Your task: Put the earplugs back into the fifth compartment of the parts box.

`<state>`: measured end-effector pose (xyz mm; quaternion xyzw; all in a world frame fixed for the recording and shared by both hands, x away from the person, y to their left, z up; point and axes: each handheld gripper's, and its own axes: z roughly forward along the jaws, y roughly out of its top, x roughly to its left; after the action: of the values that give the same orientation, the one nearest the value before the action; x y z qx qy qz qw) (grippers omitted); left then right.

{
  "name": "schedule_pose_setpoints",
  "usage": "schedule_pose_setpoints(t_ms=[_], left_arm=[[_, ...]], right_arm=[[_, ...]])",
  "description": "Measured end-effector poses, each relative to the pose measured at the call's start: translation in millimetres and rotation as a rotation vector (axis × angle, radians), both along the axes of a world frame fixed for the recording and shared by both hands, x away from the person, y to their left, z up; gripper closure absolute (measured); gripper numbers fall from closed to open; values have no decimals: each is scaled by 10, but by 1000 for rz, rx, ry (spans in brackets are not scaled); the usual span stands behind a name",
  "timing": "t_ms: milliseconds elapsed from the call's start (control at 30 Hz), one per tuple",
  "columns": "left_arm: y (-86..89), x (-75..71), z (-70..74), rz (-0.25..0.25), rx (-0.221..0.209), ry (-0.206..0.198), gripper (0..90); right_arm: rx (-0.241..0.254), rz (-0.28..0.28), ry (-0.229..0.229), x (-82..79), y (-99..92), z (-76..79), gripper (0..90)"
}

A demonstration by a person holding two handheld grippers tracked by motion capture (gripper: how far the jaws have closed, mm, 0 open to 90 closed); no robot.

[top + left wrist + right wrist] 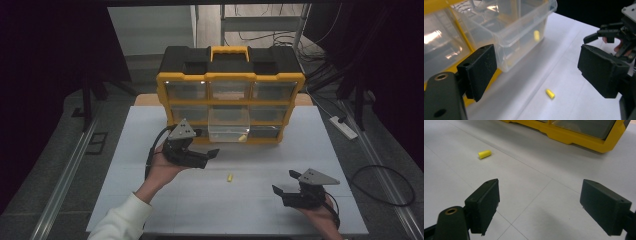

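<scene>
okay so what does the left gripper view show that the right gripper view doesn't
Left gripper view alone: the pulled-out clear drawer with a yellow earplug inside, and the right gripper farther off across the table, jaws apart. Right gripper view alone: that gripper's own two black jaws up close, wide apart with nothing between them, and the cabinet's yellow bottom frame edge. Shared: the loose yellow earplug lying on the white table, and the organizer cabinet.
</scene>
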<state>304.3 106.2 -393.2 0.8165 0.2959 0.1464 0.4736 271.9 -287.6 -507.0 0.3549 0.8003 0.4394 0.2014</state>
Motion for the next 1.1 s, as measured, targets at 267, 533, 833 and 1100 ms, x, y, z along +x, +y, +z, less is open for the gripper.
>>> schedule_pose_setpoints(t_ms=[267,533,833,1100], left_arm=[[-23,-25,-169,-17,22,46,162],[-53,-10,-311,-25,48,85,168],[-165,31,-470,-42,89,130,165],[-273,51,-575,-64,121,157,163]], right_arm=[[-2,0,1,-1,-2,2,169],[1,5,-3,-3,2,1,169],[1,3,0,-6,-1,3,169],[5,7,-3,-8,0,3,169]])
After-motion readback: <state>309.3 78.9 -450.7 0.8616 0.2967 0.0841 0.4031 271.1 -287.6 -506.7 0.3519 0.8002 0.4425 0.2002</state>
